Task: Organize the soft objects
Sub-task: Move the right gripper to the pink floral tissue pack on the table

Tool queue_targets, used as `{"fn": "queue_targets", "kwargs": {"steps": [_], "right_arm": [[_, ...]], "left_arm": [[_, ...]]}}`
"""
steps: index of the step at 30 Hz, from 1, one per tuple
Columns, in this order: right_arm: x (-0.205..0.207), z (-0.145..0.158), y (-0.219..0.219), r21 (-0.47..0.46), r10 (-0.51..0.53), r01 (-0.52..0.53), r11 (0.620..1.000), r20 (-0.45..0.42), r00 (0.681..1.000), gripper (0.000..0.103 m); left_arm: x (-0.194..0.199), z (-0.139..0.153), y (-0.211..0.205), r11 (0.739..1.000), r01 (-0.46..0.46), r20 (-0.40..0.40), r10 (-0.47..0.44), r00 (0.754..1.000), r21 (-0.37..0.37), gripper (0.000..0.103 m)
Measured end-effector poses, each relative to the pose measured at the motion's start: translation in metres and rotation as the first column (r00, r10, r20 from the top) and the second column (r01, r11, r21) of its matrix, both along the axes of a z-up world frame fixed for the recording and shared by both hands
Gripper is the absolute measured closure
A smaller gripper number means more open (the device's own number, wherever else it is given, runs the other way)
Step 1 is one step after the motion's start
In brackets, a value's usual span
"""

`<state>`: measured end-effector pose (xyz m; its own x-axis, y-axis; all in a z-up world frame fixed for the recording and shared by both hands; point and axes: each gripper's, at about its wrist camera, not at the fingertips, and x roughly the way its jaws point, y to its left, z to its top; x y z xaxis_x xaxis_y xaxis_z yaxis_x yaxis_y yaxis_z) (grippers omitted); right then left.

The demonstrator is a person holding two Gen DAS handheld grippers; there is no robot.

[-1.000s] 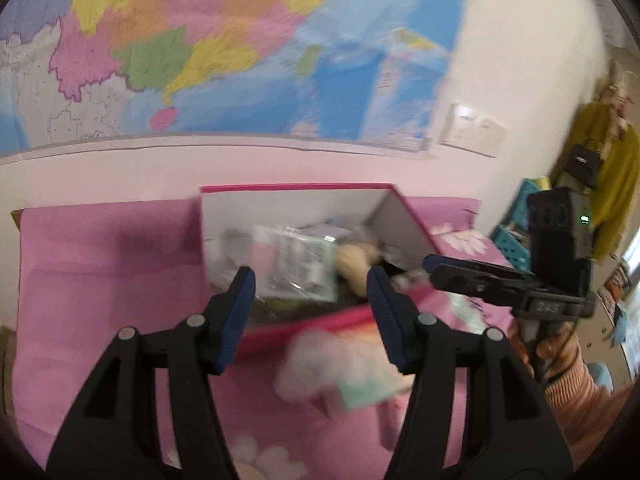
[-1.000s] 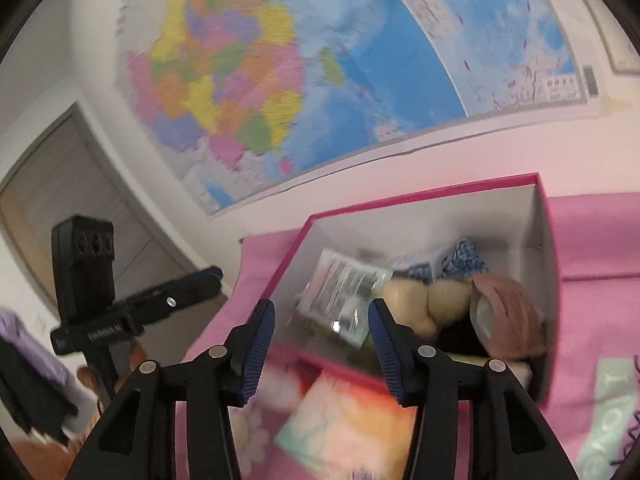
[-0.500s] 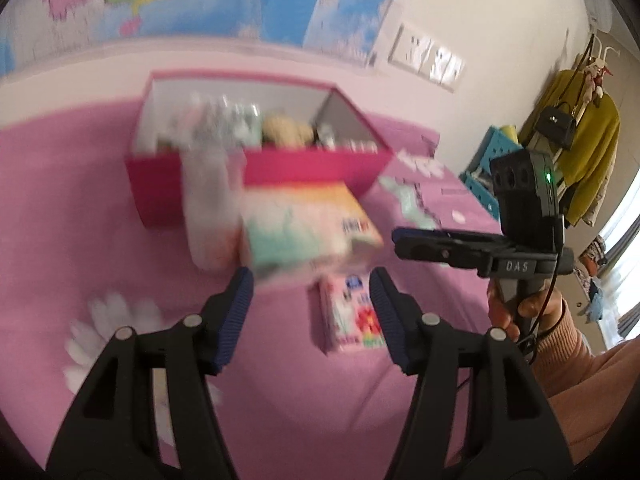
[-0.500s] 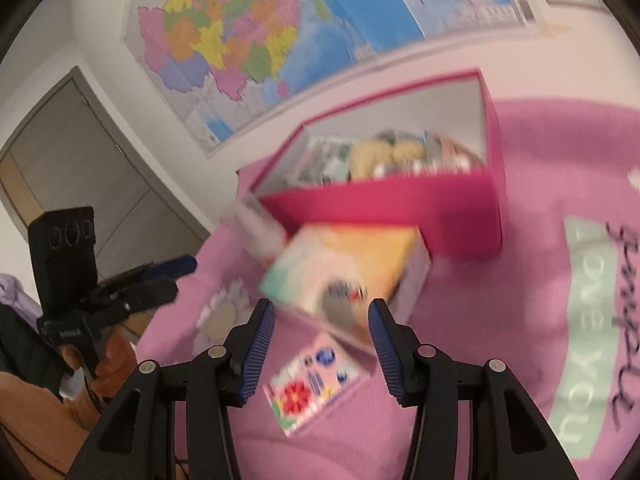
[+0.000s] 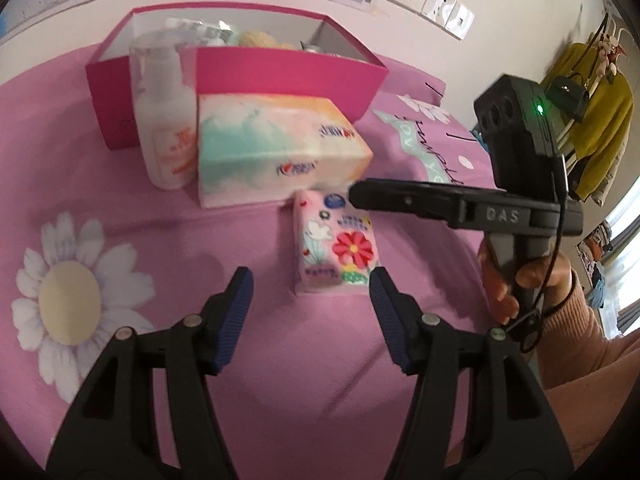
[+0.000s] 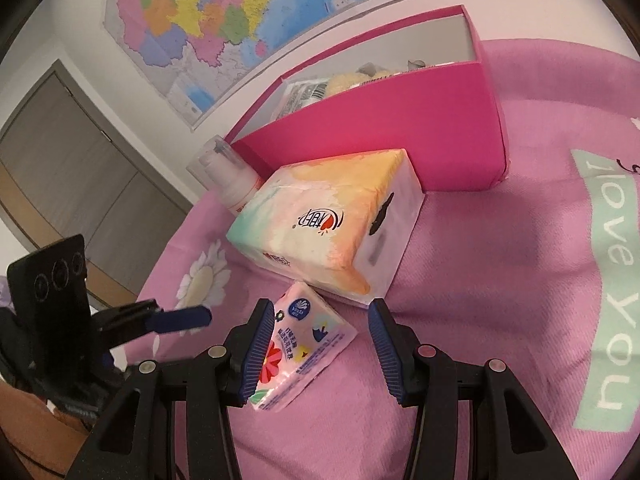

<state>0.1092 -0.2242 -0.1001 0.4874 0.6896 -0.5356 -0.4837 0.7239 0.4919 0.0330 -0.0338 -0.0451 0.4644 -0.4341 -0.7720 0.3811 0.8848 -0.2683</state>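
A small pink flowered tissue pack [image 5: 338, 246] [image 6: 298, 346] lies on the pink cloth. Behind it lies a large pastel tissue pack [image 5: 276, 148] [image 6: 332, 224]. A white pump bottle [image 5: 164, 112] [image 6: 230, 178] stands beside it. Behind both is an open magenta box [image 5: 288, 70] [image 6: 384, 136] that holds several soft items. My left gripper [image 5: 310, 306] is open and empty, just short of the small pack. My right gripper [image 6: 320, 342] is open, its fingers on either side of the small pack, above it. The right gripper shows from the side in the left wrist view [image 5: 360, 194].
The pink cloth [image 5: 132, 200] [image 6: 520, 240] has daisy prints and a mint "love you" band [image 6: 612, 280]. A map [image 6: 240, 4] hangs on the wall behind. Wall sockets [image 5: 430, 0] and hanging clothes [image 5: 596, 100] are at the right. A door [image 6: 60, 140] is at the left.
Both grippers have tilted down and drawn back from the box to the cloth. The right gripper now straddles the small tissue pack. Both stayed open.
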Motion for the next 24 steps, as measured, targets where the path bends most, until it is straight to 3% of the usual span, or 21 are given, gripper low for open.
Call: {"fn": "queue_targets", "kwargs": {"steps": [8,14,24], "right_arm": [[0.007,-0.007,0.005,-0.001,-0.009,0.009,1.0,-0.015,1.0,0.052],[0.001,-0.011,0.012,-0.018,0.024,-0.024,1.0,-0.017,1.0,0.052],[-0.024,-0.013,0.016,-0.04,0.064,-0.065,0.997,-0.021,0.998,0.052]], "left_arm": [[-0.001,-0.007,-0.002,1.0,0.013,-0.038,-0.013,0.999,-0.004,0.041],[-0.001,-0.019,0.002,1.0,0.02,-0.091,-0.021,0.996,-0.013,0.053],[0.001,-0.02,0.016,0.999,-0.003,-0.111,-0.003,0.994,-0.047,0.054]]}}
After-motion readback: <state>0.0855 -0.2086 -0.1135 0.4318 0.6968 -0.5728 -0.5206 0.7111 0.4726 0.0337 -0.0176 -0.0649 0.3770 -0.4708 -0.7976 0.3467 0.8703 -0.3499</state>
